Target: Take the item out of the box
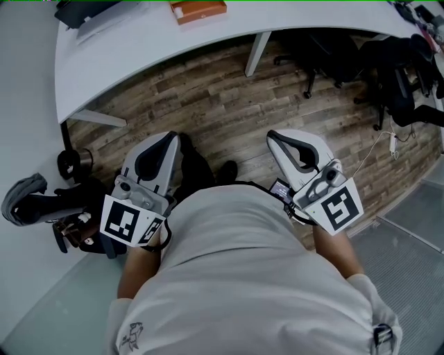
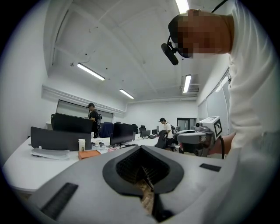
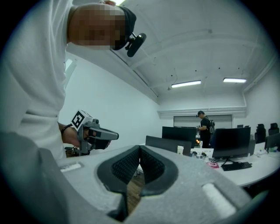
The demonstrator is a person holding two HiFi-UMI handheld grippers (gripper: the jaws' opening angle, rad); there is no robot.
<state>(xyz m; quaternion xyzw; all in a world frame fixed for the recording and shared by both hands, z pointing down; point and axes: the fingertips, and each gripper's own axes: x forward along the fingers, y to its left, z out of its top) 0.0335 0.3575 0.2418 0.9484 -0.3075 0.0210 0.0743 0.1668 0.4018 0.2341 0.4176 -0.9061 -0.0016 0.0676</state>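
Note:
An orange flat box (image 1: 198, 10) lies on the curved white table (image 1: 139, 59) at the top of the head view; it also shows as a small orange box (image 2: 89, 154) on the table in the left gripper view. Both grippers are held level in front of the person's body, over the wood floor and short of the table. The left gripper (image 1: 173, 136) has its jaws together with nothing between them, its tips (image 2: 141, 148) meeting. The right gripper (image 1: 272, 136) is likewise shut and empty (image 3: 140, 147). Each gripper sees the other beside it.
A dark flat object (image 1: 83, 10) lies on the table's far left. Black office chairs (image 1: 326, 55) stand under the table's right part. A grey bag and dark gear (image 1: 31, 201) sit on the floor at left. Monitors (image 2: 122, 132), a paper cup (image 3: 180, 150) and two distant people occupy the desks beyond.

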